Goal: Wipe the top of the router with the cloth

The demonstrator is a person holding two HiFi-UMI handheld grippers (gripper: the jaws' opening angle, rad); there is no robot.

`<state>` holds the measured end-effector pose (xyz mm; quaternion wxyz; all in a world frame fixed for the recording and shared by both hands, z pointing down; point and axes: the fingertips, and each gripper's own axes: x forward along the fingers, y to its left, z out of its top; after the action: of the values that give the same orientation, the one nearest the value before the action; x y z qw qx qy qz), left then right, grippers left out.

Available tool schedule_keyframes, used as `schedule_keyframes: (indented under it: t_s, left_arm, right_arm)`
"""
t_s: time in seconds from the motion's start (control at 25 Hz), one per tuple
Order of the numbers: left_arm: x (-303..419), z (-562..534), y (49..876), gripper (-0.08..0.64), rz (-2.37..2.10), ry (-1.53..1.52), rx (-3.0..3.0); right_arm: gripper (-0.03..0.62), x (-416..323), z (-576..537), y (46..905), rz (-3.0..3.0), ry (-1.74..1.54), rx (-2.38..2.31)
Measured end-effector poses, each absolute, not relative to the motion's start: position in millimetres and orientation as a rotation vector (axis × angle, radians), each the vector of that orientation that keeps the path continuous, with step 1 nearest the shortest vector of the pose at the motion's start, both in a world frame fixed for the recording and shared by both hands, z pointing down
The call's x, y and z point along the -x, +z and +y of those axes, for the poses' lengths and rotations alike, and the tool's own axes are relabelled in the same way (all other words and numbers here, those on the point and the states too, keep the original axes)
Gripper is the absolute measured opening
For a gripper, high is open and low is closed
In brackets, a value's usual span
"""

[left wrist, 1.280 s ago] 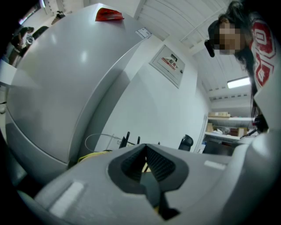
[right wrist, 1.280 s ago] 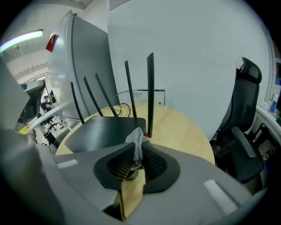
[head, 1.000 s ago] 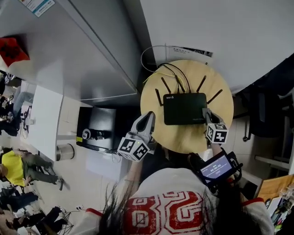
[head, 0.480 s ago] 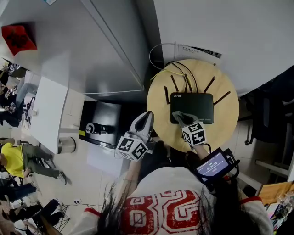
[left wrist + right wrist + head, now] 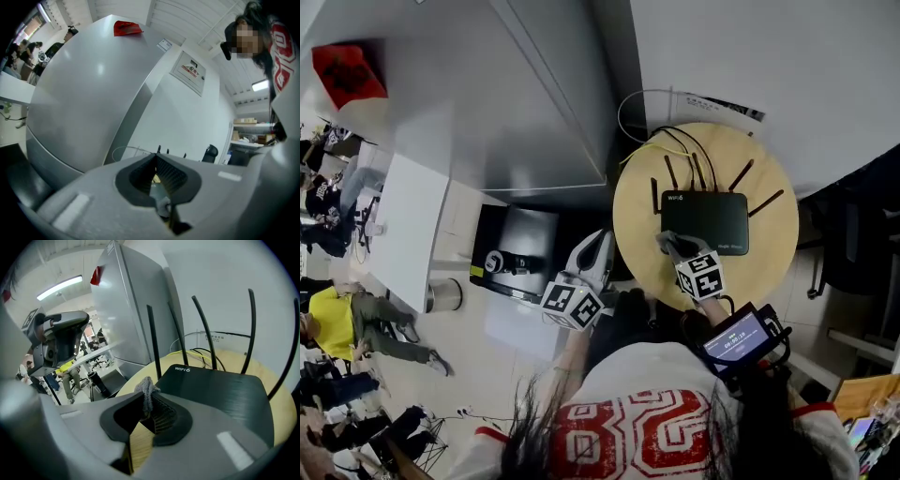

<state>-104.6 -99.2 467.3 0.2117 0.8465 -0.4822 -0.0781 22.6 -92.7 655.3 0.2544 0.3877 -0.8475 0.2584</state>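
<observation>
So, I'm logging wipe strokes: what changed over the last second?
The right gripper, shut on the grey cloth, swept leftward along the front edge of the flat black router, from its right corner to its left corner. The left gripper stayed beside the round wooden table; the router stayed put.

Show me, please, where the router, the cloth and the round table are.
router (image 5: 705, 223), head view, middle of its black top.
cloth (image 5: 146, 390), right gripper view, its grey bunched tip.
round table (image 5: 639, 246), head view, bare wood left of the router.
</observation>
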Motion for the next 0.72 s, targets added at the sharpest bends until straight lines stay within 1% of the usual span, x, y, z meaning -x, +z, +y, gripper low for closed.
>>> schedule_keyframes:
  t_s: [0.24, 0.72]
  left_arm:
    - [88, -103, 471, -0.005, -1.27, -0.209, -2.37]
    - [27, -115, 480, -0.005, -1.102, -0.205, -2.418]
  right_arm:
    - [0.043, -66, -84, 654, -2.248, 0.753, -1.202]
    - [0.043, -188, -68, 658, -2.057, 0.852, -1.555]
